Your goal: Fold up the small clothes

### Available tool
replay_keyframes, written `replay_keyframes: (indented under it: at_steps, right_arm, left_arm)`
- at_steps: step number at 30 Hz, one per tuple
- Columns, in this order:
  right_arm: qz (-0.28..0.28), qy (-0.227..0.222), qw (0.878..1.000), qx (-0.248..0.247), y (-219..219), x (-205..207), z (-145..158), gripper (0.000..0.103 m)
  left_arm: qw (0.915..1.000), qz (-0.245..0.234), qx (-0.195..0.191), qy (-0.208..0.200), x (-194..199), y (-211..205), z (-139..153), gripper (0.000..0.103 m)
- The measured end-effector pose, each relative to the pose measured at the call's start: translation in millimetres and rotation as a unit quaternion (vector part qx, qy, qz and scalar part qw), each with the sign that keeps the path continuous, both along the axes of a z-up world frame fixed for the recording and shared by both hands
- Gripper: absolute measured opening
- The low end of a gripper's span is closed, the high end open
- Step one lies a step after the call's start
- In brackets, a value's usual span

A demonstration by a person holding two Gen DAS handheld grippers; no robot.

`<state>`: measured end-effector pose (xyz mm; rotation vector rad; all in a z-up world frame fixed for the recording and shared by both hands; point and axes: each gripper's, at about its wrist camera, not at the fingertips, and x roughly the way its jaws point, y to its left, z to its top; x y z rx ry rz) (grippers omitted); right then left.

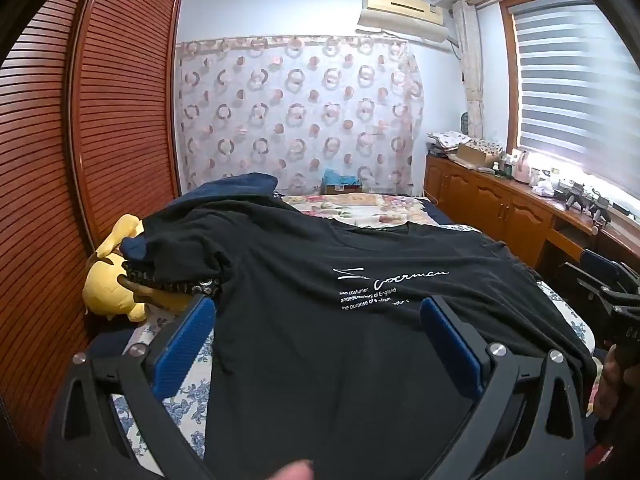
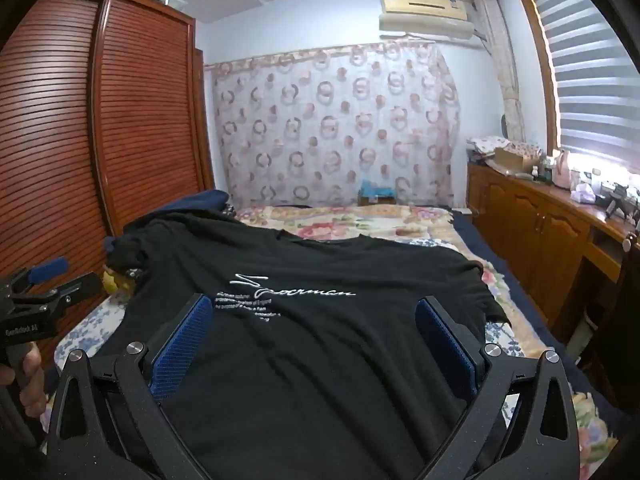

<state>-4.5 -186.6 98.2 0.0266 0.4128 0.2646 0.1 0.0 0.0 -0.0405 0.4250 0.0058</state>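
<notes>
A black T-shirt [image 1: 320,264] with white script print lies spread face up on the bed, collar at the far end; it also shows in the right wrist view [image 2: 304,264]. My left gripper [image 1: 316,312] is open, hovering above the shirt's lower part with nothing between its blue pads [image 1: 182,344]. My right gripper [image 2: 314,312] is open too, above the shirt's lower middle, blue pads [image 2: 182,344] wide apart. The right gripper shows at the right edge of the left wrist view [image 1: 608,292], and the left gripper at the left edge of the right wrist view [image 2: 44,280].
A yellow plush toy [image 1: 112,280] and a pile of dark clothes [image 1: 224,196] lie at the bed's left side by the wooden louvred wardrobe [image 1: 100,120]. A floral quilt [image 2: 360,224] covers the far bed. A wooden cabinet [image 2: 540,224] with clutter runs along the right wall.
</notes>
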Motion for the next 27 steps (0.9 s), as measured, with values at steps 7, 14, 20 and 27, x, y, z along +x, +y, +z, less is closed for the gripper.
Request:
replay_keyframes:
  at_steps: [7,14,20,27]
  right_arm:
    - [0.001,0.001,1.0,-0.003,1,-1,0,0.103]
    - [0.002,0.001,1.0,-0.002,1,-1,1,0.103]
    - [0.002,0.001,1.0,-0.002,1,-1,1,0.103]
    - [0.003,0.001,1.0,-0.002,2,-1,1,0.103]
  left_arm:
    - [1.0,0.001,0.003,-0.007,-1,-1,0,0.103]
    - [1.0,-0.001,0.004,-0.009,-2,1,14,0.103]
    - [0.9999,0.0,0.005,-0.011,-2,0,13,0.103]
    - [0.9999,0.0,0.006,-0.013,-4,-2,11,0.103]
